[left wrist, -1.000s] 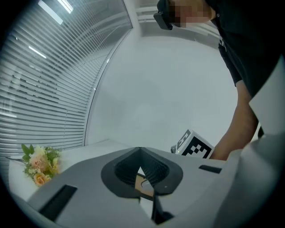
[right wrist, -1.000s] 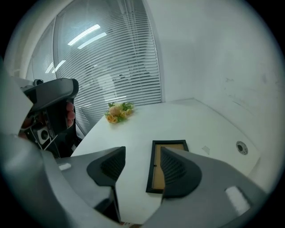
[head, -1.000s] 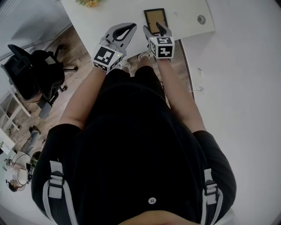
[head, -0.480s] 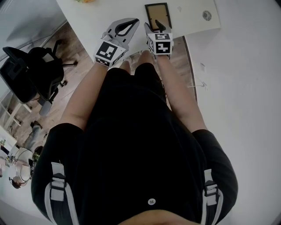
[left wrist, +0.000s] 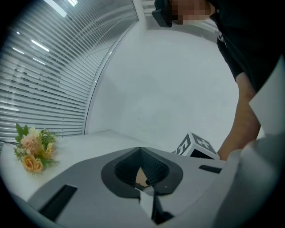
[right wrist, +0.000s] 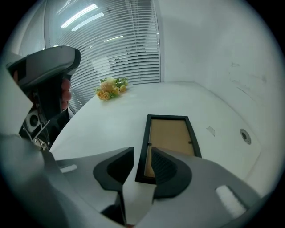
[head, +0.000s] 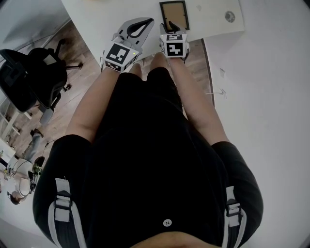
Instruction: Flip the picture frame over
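The picture frame (right wrist: 171, 138) lies flat on the white table (right wrist: 111, 120), black rim round a brown backing board that faces up; it also shows in the head view (head: 173, 13). My right gripper (right wrist: 141, 151) points steeply down at the frame's near left corner. Its jaws are closing, with the frame's left rim in the gap between them and the pads not pressing on it. In the head view the right gripper (head: 170, 26) covers the frame's near edge. My left gripper (left wrist: 140, 149) hovers shut and empty left of the frame, over the table (head: 139, 25).
A small bunch of yellow and pink flowers (right wrist: 111, 89) lies far back on the table. A round grommet (right wrist: 244, 136) sits to the frame's right. A black office chair (head: 29, 72) stands on the wooden floor at the left. Blinds line the wall behind the table.
Both grippers have come down toward the table. The right gripper's jaws have narrowed around the frame's near left corner.
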`<action>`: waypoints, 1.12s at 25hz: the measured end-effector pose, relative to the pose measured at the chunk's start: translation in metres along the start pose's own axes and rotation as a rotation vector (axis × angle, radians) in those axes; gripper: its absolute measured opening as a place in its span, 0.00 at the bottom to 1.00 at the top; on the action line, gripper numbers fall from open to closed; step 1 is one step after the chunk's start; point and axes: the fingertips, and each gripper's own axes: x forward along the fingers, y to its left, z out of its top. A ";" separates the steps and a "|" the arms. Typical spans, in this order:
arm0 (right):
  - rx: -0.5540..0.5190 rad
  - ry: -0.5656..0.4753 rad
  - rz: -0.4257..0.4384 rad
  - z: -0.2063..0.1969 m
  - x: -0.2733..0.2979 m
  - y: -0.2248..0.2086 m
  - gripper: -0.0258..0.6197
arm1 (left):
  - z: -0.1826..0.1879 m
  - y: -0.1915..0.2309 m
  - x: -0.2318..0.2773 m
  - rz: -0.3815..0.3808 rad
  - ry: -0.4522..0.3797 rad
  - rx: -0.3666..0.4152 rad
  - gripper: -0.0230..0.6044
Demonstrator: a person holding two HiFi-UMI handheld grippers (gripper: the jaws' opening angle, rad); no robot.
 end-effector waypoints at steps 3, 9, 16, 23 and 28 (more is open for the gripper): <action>-0.012 0.005 0.004 -0.003 0.003 0.002 0.23 | -0.003 0.000 -0.001 0.006 0.007 -0.004 0.04; -0.019 0.019 -0.012 -0.004 0.004 0.005 0.17 | -0.007 0.005 -0.004 0.025 0.015 -0.015 0.04; 0.002 0.005 -0.014 -0.007 0.005 0.007 0.12 | -0.007 0.007 -0.013 0.044 0.005 -0.023 0.04; 0.034 -0.012 0.017 0.005 -0.009 0.013 0.12 | 0.002 0.005 -0.023 0.058 -0.016 -0.012 0.04; 0.051 -0.049 0.036 0.021 -0.026 0.021 0.12 | 0.013 0.001 -0.032 0.062 -0.032 0.000 0.04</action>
